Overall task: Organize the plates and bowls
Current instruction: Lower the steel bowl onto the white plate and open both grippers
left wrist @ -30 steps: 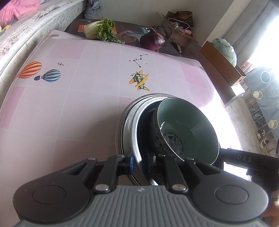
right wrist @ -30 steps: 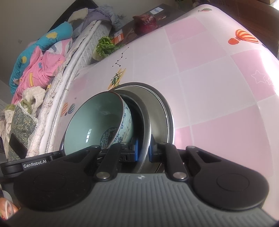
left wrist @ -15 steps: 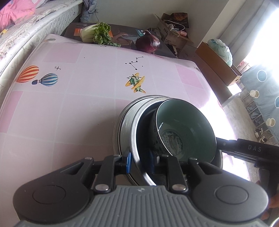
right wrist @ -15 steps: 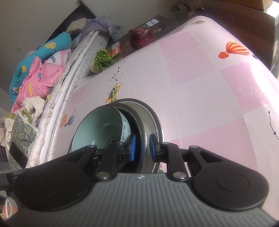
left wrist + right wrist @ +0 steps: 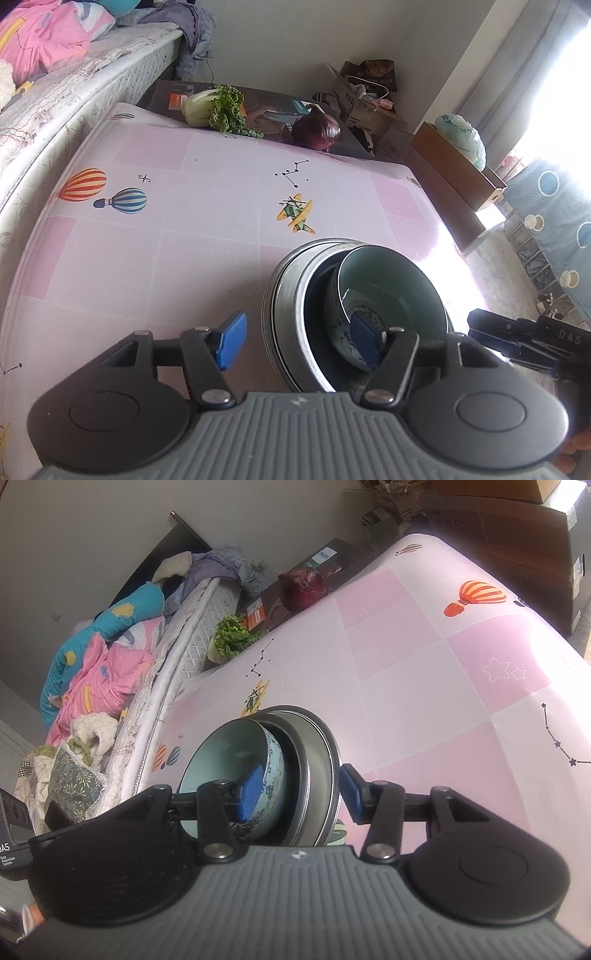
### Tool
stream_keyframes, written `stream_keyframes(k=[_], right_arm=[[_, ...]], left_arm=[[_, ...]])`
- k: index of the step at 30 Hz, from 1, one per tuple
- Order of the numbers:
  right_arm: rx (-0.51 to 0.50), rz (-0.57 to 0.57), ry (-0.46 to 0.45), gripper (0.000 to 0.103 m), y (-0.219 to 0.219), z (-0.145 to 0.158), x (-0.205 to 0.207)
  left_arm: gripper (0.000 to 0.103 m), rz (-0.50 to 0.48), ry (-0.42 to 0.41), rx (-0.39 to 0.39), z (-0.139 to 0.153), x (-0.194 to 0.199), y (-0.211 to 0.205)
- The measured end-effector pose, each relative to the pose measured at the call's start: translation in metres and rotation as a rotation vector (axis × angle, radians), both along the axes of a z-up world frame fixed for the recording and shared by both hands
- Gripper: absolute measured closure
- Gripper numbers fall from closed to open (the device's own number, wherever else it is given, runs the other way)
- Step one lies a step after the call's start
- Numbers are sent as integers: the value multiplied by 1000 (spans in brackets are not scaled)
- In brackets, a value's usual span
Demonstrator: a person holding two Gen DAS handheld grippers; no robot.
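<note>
A stack of dishes sits on the pink patterned table (image 5: 147, 258): a steel plate (image 5: 271, 306) underneath, a steel bowl (image 5: 303, 317) on it, and a pale green ceramic bowl (image 5: 391, 291) with blue pattern inside. My left gripper (image 5: 299, 341) is open, its jaws astride the near rim of the stack. My right gripper (image 5: 299, 794) is open too, its jaws astride the stack's rim from the other side; the ceramic bowl (image 5: 229, 768) and the steel bowl (image 5: 314, 771) show between them. Neither gripper holds anything.
A lettuce (image 5: 214, 107) and a red onion (image 5: 316, 127) lie on a dark surface beyond the table's far edge. A bed (image 5: 74, 74) with bedding runs along the left. Cardboard boxes (image 5: 454, 173) stand on the floor to the right.
Both grippers were shut on the rim of the steel dishes; both have now opened and pulled back a little. The stack rests on the table.
</note>
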State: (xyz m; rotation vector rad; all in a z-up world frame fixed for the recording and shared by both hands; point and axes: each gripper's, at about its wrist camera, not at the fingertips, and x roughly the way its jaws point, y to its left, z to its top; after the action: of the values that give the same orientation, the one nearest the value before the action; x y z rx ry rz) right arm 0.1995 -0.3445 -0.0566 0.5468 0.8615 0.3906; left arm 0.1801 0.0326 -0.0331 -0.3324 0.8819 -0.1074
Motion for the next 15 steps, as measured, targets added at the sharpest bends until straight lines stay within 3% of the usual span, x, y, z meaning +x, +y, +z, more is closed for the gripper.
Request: stream_keyframes(k=[7, 10, 15], right_arm=[[-3, -22, -82, 42, -11, 24, -30], [-69, -22, -146, 26, -8, 37, -46], [-206, 2, -245, 13, 4, 56, -75]], left_arm=[[21, 12, -56, 44, 15, -21, 6], [14, 24, -87, 87, 24, -34, 9], [8, 39, -122, 149, 34, -52, 14]])
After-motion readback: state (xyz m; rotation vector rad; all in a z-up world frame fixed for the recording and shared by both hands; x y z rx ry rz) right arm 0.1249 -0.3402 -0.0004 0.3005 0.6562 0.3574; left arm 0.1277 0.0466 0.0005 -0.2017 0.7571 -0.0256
